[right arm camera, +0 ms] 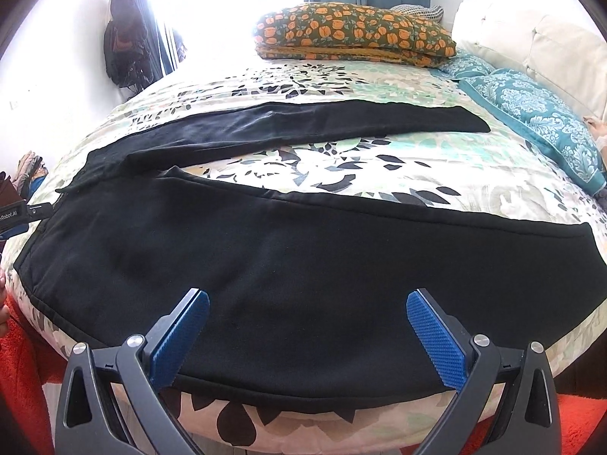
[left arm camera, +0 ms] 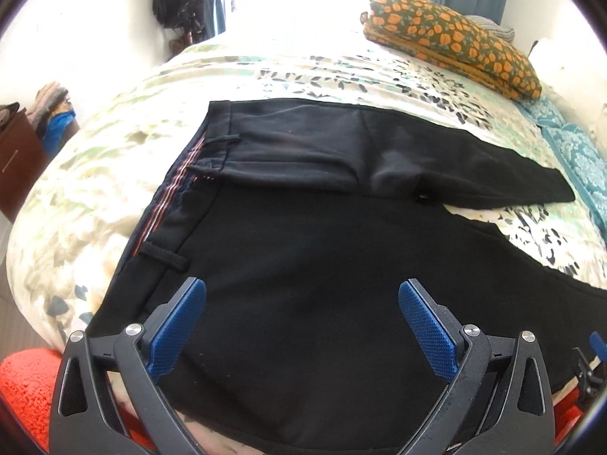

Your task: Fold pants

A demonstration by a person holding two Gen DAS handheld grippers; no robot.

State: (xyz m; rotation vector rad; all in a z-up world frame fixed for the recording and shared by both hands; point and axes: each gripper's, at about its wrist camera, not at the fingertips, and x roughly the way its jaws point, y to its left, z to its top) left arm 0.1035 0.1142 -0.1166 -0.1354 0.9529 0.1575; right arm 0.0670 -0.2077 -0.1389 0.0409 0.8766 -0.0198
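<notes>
Black pants (left arm camera: pixel 303 250) lie flat on the bed, waistband to the left, legs spread apart to the right. The near leg (right arm camera: pixel 303 265) runs along the bed's front edge; the far leg (right arm camera: pixel 303 121) lies further back. My left gripper (left arm camera: pixel 302 292) is open and empty, hovering over the hip area near the waistband. My right gripper (right arm camera: pixel 308 301) is open and empty, over the middle of the near leg. The left gripper's tip shows at the left edge of the right wrist view (right arm camera: pixel 22 214).
The floral bedspread (right arm camera: pixel 379 159) covers the bed. A folded orange-flowered blanket (right arm camera: pixel 353 34) lies at the back, teal pillows (right arm camera: pixel 531 113) at the right. An orange rug (left arm camera: pixel 26 386) lies on the floor below the bed's front edge. A dark bag (right arm camera: pixel 125 34) hangs on the far wall.
</notes>
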